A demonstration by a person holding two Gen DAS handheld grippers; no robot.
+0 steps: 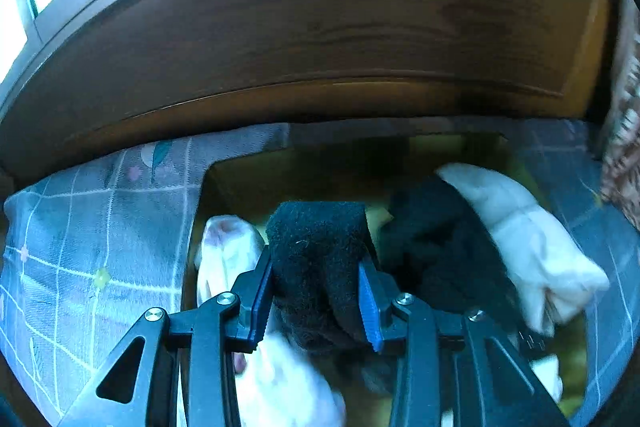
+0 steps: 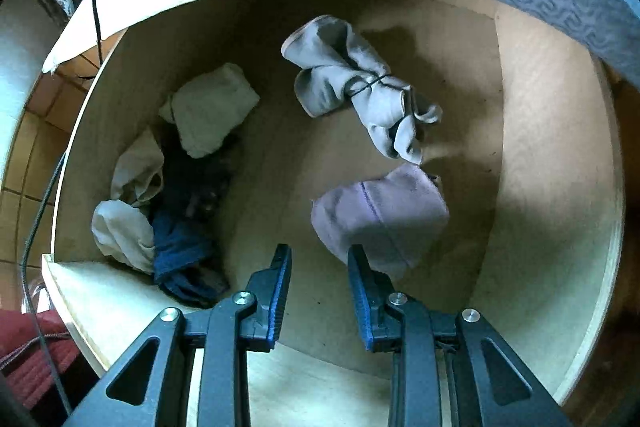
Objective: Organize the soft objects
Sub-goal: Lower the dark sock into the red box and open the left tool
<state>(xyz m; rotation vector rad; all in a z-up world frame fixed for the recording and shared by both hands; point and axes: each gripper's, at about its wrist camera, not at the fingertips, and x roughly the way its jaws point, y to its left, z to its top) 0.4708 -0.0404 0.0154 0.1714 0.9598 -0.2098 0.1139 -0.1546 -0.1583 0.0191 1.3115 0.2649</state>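
Left gripper [image 1: 316, 301] first: its jaws are clamped on a black fuzzy sock [image 1: 318, 259], blue pads pressing it from both sides, the dark bundle sticking up and forward between them. Just behind and left of it lies a white sock [image 1: 228, 251], and off to the right a black garment [image 1: 436, 243] with a long white folded piece [image 1: 524, 243] draped over its far edge, all blurred, all sitting in a yellowish box [image 1: 248, 179] on a checked grey bedcover [image 1: 100, 227] below a dark wooden board [image 1: 320, 39]. Over on the right wrist view, the right gripper [image 2: 320, 291] has nothing between its jaws; they stand narrowly apart over the bare floor of a pale wooden drawer [image 2: 560, 147]. Just beyond the right-hand pad rests a lilac folded sock [image 2: 384, 215], and farther on a grey pair [image 2: 360, 87] tied round the middle with a dark band. Along the drawer's left wall a heap: a white folded piece [image 2: 212, 107], cream cloth [image 2: 124, 227], a blue item [image 2: 180, 251]. Only this view shows the drawer; only the left one shows the held black sock.
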